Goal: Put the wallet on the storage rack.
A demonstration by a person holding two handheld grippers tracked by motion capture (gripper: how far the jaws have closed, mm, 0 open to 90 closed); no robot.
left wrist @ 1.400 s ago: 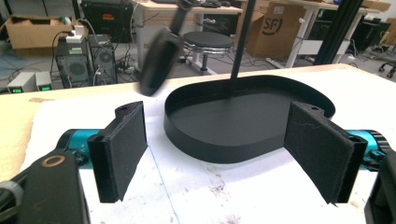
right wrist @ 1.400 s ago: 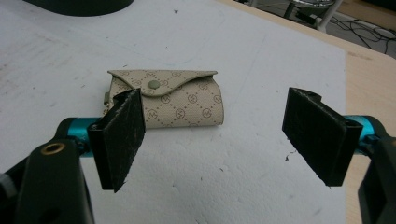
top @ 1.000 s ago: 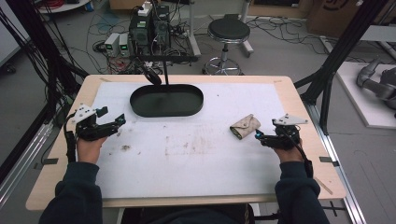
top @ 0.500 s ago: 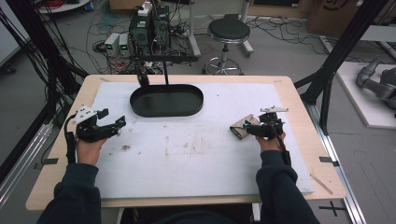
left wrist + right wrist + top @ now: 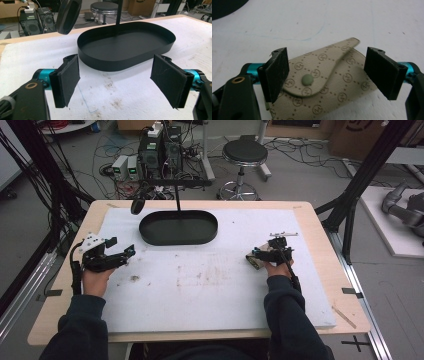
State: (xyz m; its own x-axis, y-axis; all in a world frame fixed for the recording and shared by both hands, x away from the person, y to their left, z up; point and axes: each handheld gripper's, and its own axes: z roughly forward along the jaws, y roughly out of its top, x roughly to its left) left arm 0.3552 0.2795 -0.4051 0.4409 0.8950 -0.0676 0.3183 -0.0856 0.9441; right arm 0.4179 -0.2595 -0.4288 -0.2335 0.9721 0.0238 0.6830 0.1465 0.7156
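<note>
high view overhead; gripper views low, close, sharing the table (image 5: 210, 285).

Lab, power supplies (image 5: 160, 155), floor cables (image 5: 300, 150), black frame posts (image 5: 370, 175)

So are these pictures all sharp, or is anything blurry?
Right gripper view: the beige patterned pouch is sharp at its snap, smeared at its upper corner. Left gripper view: the black oval tray is crisp. High view: soft and grainy throughout.

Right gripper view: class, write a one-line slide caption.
Open right gripper straddles a beige monogrammed snap pouch lying on the white mat.
</note>
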